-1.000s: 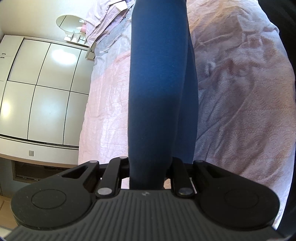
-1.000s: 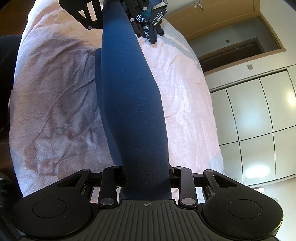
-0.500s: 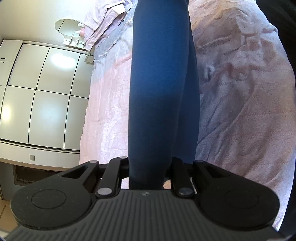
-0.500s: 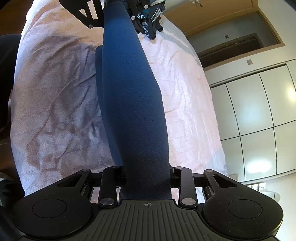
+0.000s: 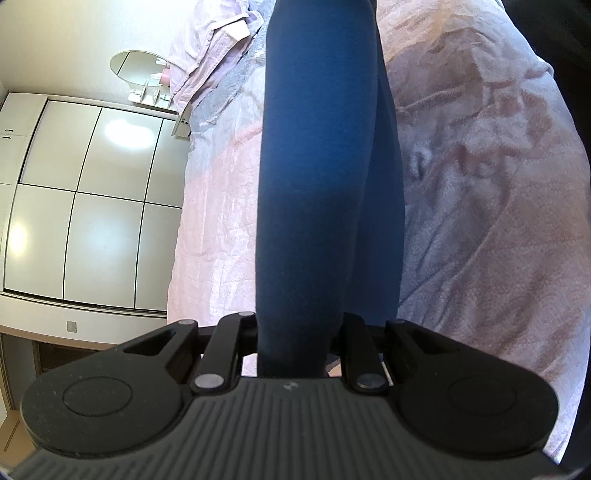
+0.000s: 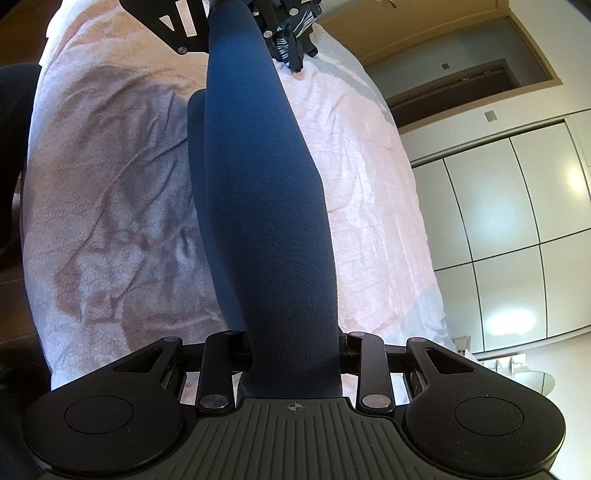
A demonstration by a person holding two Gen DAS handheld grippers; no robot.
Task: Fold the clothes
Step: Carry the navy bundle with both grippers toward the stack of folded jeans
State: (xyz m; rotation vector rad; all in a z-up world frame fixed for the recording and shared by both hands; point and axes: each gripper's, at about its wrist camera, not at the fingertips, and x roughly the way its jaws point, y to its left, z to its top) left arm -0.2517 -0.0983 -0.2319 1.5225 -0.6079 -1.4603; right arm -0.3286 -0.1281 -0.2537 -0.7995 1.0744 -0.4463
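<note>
Two grippers' fingers clamped on navy garment (image 5: 325,184) above pink bedspread (image 5: 480,221).

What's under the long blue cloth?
Under the stretched dark blue garment lies the wrinkled pink bedspread, with the garment's shadow on it. The strip of bedspread directly beneath is covered, so anything there cannot be seen. Striped clothes peek out at the far end.

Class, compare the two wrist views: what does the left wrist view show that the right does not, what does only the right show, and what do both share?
Only the left: a round mirror on the wall and crumpled pink clothes.
Only the right: the left gripper at the garment's far end, a striped garment and a doorway.
Both: the blue garment stretched over the pink bedspread, and white cabinet doors.
</note>
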